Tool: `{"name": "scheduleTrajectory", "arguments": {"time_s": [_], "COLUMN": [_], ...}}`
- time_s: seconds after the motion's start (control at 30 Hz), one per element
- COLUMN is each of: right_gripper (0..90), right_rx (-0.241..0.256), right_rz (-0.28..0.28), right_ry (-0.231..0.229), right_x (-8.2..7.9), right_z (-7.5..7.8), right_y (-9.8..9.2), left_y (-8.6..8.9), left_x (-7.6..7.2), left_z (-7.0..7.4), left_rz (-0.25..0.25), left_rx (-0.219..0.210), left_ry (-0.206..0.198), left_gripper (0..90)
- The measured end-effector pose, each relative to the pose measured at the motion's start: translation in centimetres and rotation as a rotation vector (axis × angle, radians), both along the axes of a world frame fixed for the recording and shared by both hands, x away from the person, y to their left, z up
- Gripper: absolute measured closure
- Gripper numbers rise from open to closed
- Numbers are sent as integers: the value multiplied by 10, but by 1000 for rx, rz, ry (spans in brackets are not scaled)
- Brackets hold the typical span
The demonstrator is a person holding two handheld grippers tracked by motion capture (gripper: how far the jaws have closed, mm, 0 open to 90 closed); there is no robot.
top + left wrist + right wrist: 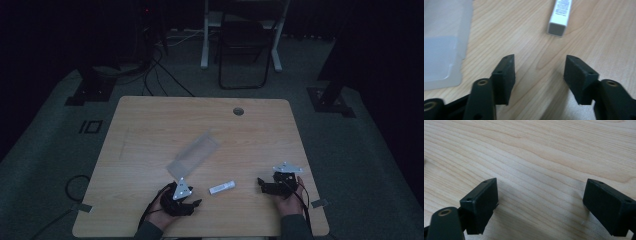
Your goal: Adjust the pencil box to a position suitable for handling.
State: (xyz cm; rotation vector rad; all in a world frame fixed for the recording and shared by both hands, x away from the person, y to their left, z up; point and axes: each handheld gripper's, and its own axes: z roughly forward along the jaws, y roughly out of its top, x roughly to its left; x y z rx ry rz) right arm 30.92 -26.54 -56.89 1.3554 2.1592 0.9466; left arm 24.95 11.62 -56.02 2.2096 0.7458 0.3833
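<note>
Resting low on the wooden surface, the left gripper is seen with its jaws spread wide and nothing between them. A clear plastic bag lies just beside it to the left. The small white box is found ahead, slightly right, untouched. Well apart on the right, the right gripper is likewise held wide over bare wood.
</note>
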Motion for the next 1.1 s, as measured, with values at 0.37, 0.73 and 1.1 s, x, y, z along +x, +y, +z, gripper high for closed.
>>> {"name": "scheduleTrajectory", "arguments": {"time_s": [0.37, 0.73, 1.1], "right_gripper": [127, 127, 128], "right_rx": [0, 0, 0], "right_rz": [-1, 0, 1], "right_ry": [0, 0, 0], "right_x": [0, 0, 0], "right_z": [0, 0, 0], "right_y": [0, 0, 0], "left_y": [24, 33, 39], "left_x": [1, 6, 12], "left_z": [22, 39, 50], "left_rz": [70, 80, 104], "left_rx": [-58, -51, -38], "left_ry": [-73, -109, -145], "left_gripper": [443, 449, 435]}}
